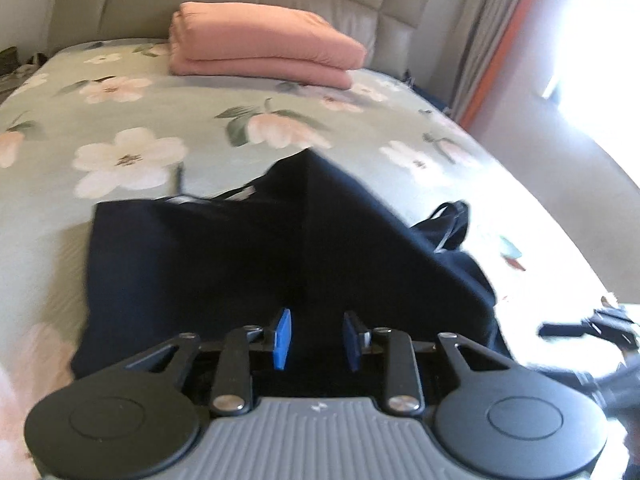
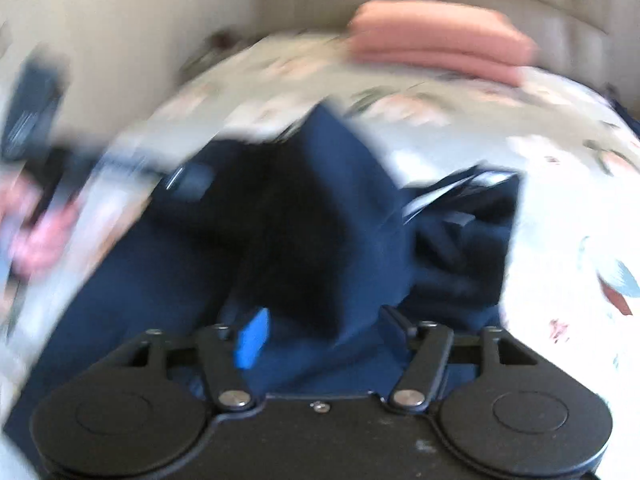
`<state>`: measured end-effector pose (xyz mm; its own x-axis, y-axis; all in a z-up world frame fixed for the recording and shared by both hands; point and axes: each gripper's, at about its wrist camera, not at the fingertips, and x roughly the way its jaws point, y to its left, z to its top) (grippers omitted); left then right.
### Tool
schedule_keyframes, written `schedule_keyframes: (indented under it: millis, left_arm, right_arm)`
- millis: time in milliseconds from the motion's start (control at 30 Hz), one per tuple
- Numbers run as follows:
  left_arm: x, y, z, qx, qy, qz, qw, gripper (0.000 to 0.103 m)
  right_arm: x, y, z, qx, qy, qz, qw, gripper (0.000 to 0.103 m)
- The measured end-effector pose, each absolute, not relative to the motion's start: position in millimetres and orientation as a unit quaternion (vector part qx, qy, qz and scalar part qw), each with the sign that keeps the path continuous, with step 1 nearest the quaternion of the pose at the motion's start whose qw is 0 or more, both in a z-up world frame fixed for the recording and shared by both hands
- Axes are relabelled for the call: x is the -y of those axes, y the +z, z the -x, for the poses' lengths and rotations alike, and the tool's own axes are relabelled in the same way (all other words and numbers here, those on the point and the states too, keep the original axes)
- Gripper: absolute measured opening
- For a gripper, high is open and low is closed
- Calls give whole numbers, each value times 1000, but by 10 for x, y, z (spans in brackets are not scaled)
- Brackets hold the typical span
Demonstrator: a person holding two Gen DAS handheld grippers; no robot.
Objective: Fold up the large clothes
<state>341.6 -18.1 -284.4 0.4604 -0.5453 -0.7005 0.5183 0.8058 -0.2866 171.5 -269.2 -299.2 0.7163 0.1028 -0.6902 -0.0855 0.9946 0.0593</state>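
Navy fabric, the large garment [image 1: 224, 264], lies spread on the floral bedsheet [image 1: 132, 120] at the near end of the bed, partly folded: 1 flap peaks toward the headboard [image 1: 240, 4], and a rumpled part with pale trim trails off on the right. Beyond the garment, just in front of the headboard, sits a folded pink blanket [image 1: 264, 44] in 2 thick layers.

Above the garment's near edge hangs the left gripper [image 1: 318, 340], its blue pads [image 1: 282, 338] a narrow gap apart, with only dark cloth seen behind them; nothing is clearly pinched between. The right gripper [image 2: 320, 336] hovers over the same garment, jaws spread wide and gripping nothing, cloth lying beneath. That view is heavily blurred. At its left edge, beside the garment, a person's hand [image 2: 28, 236] shows as a pink smear around dark gear. No container appears in either view; the garment rests directly on the sheet.
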Motion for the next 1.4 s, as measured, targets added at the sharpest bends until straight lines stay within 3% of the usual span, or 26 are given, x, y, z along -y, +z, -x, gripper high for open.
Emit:
schedule_keyframes:
  millis: [233,267,300,333,433,567,767,867,967,1067,1200,1267,1300,1333,1400]
  left_arm:
    - [245,-2845,-3375,-418,-321,11,850,36]
    - [212,-2854,-3364,-420,-318,10,850,37]
    - [166,-2859,-3349,-422,-315,9,850,37]
    - [112,-2867,-3334,-424,-312,9,850,37]
    - [-70,-2854,-3290,-427,-299,13,853,37]
    - [-319,-2785,-3262,-426,-284,26,859,37]
    - [-657,-2674,-3208,-419,-262,47,868,39]
    - [-765,-2672,-3211,-418,-254,52,871,39]
    - [-886,-2678,-3202,-418,-247,60,872,40]
    - [-955,-2720,-3202,-421,-249,65,870,43]
    - [-872,-2822,-3249,-433,-260,59,861,44]
    - [-787,-2879,-3283,-439,-273,61,854,44]
    - [-733,-2898,-3312,-442,-281,67,849,46]
    - [-686,-2920,-3340,-445,-289,75,844,47]
    - [-598,-2971,-3400,-453,-293,99,836,54]
  right_arm:
    - [2748,-3284,-2316,-430,83,-44,898,82]
    - [2750,-3343,-2357,-443,92,-53,890,75]
    - [2740,-3368,-2387,-444,92,-59,889,37]
    - [2722,-3335,-2401,-441,90,-59,891,19]
    - [2627,-2975,-2612,-397,79,22,914,17]
    - [2496,-2081,-3132,-298,36,180,937,15]
    - [2159,-1038,-3537,-220,42,262,939,14]
    - [1764,-1189,-3216,-245,124,316,908,14]
    - [1387,-1707,-2706,-311,231,339,857,14]
    - [1118,-2440,-2201,-412,297,326,797,30]
    - [1348,-3032,-1879,-497,263,234,793,34]
    - [1714,-3070,-1961,-521,201,138,818,52]
    - [1906,-3063,-2035,-521,163,94,832,75]
    - [2130,-3046,-2098,-516,122,48,847,82]
    - [2550,-3059,-2213,-508,61,-45,858,81]
